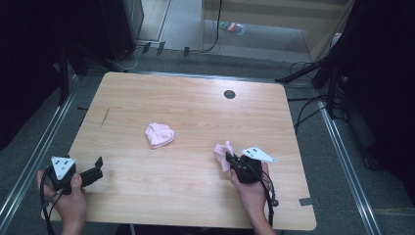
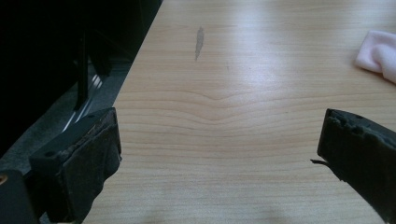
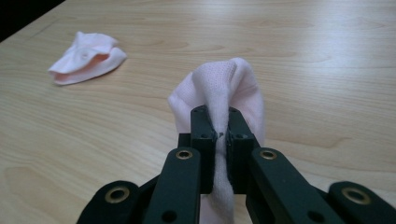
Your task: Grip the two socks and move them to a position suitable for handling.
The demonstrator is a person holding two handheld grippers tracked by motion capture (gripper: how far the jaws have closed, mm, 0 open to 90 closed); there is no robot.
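Two small pink socks are on a light wooden table (image 1: pixel 186 107). One pink sock (image 1: pixel 159 134) (image 3: pixel 86 58) lies crumpled near the table's middle; its edge shows at the right of the left gripper view (image 2: pixel 379 53). My right gripper (image 1: pixel 230 157) (image 3: pixel 219 123) is shut on the other pink sock (image 1: pixel 222 152) (image 3: pixel 222 86), pinching a fold that bulges above the jaws and hangs below them. My left gripper (image 1: pixel 95 166) (image 2: pixel 219 149) rests at the table's front left, jaws wide apart, with bare wood between them.
A dark round grommet (image 1: pixel 229 94) sits in the table top at the back. A grey scuff mark (image 1: pixel 105 116) (image 2: pixel 199 42) is on the left side. Cables and dark stands surround the table on grey floor; the left table edge runs close to my left gripper.
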